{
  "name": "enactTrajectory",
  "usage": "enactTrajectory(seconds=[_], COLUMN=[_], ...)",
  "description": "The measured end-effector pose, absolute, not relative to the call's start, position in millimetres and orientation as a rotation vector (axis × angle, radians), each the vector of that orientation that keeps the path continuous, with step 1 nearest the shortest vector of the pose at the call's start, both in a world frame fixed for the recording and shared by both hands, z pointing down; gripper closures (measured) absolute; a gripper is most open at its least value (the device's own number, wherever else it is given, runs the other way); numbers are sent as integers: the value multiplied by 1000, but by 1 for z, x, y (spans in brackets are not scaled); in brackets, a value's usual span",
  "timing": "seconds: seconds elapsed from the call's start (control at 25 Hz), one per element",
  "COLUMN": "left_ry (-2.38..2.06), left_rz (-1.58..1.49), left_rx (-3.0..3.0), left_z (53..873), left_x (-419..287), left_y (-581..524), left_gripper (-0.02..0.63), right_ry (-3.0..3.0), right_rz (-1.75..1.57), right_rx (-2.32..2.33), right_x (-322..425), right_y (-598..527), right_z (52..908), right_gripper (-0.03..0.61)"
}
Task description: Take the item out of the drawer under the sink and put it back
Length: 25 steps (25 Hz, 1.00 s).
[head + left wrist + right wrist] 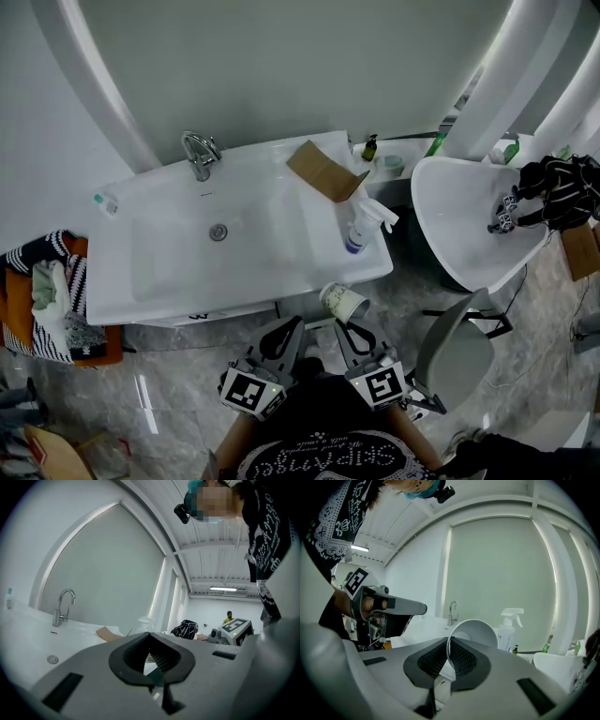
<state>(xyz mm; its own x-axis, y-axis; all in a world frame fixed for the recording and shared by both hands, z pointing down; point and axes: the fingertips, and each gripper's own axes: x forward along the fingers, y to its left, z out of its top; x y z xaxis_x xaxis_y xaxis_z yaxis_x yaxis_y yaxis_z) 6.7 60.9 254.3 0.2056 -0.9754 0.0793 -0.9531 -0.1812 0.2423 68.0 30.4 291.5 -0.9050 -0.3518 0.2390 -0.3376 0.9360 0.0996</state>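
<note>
A white paper cup (343, 302) hangs tilted in front of the sink's right front corner, its mouth turned toward me. My right gripper (347, 325) is shut on the cup's rim; in the right gripper view the rim of the cup (474, 632) is pinched between the pads of that gripper (448, 644). To its left, my left gripper (287, 328) is held level with its jaws together and nothing between them, as the left gripper view (149, 635) also shows. The white drawer front (225, 312) under the sink (159, 281) looks closed.
On the sink counter are a chrome faucet (199, 155), a piece of brown cardboard (323, 172) and a spray bottle (361, 230). A second basin (459, 225) and a grey chair (452, 349) stand at the right. A stool with striped cloth (47, 300) stands at the left.
</note>
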Motion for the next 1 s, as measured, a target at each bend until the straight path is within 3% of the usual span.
enactTrajectory(seconds=[0.2,0.52,1.0], left_ry=[-1830,-1866,-1838], left_rz=[-127,-105,-85], left_rx=[2237,2201,2012], left_z=[256,259,303], left_x=[8,1,1], left_y=[61,63,78], left_gripper=[614,614,614], right_ry=[-2817,-2507,-2317], right_rz=[-94,-601,-656], right_rx=[515,281,-33], right_x=[76,78,58], right_y=[34,45,51], right_z=[297,325,410], right_gripper=[552,552,552])
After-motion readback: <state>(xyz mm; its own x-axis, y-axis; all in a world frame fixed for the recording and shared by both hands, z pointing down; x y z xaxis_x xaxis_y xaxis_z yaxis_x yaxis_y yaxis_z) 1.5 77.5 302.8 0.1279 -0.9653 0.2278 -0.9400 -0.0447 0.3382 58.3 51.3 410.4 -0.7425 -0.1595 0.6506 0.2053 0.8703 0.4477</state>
